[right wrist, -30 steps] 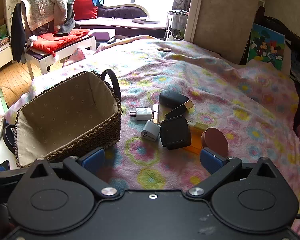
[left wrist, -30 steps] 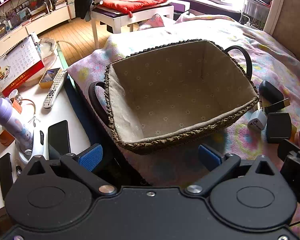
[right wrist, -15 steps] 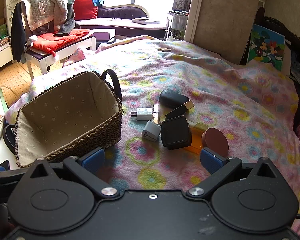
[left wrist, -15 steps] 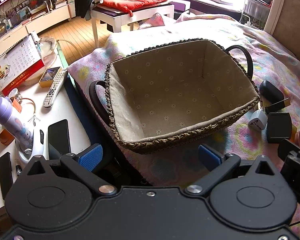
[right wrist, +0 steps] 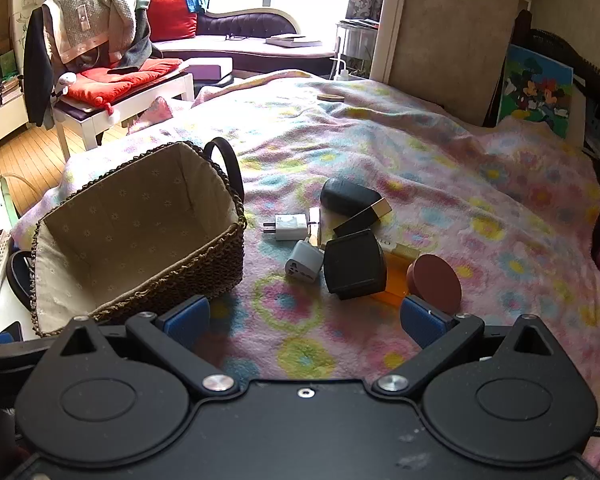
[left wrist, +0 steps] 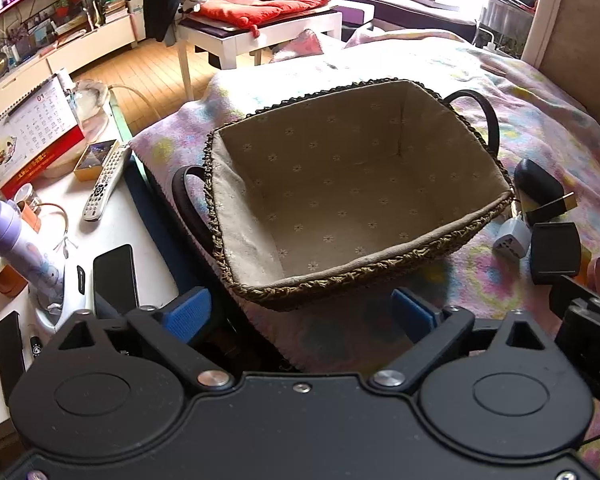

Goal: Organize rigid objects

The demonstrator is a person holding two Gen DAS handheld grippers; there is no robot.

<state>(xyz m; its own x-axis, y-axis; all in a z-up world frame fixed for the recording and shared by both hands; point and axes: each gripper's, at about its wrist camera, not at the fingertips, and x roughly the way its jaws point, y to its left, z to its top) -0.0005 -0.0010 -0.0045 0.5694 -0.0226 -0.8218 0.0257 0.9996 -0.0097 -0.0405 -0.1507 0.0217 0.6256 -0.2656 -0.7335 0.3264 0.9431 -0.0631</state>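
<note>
Basket sits at the near corner of the bed, on a flowered blanket; its cloth lining is bare and nothing lies inside. It has a dark loop handle at each end.

To the right of the basket, on the blanket, a cluster of small things lies close together. A white charger is nearest the basket's far corner, with a grey adapter just in front of it. A black case touches the adapter's right side. Behind it, a black oval case lies partly under a black box with a gold end. An orange piece shows from under the black case, and a brown disc leans beside it.

Left gripper hangs over the basket's near rim, its jaws closing with nothing between them. Right gripper hovers over the blanket in front of the cluster, spread wide and holding nothing; the brown disc is just beyond its right finger.

Left of the bed a white table carries a remote, a phone, a lilac bottle and a calendar.
</note>
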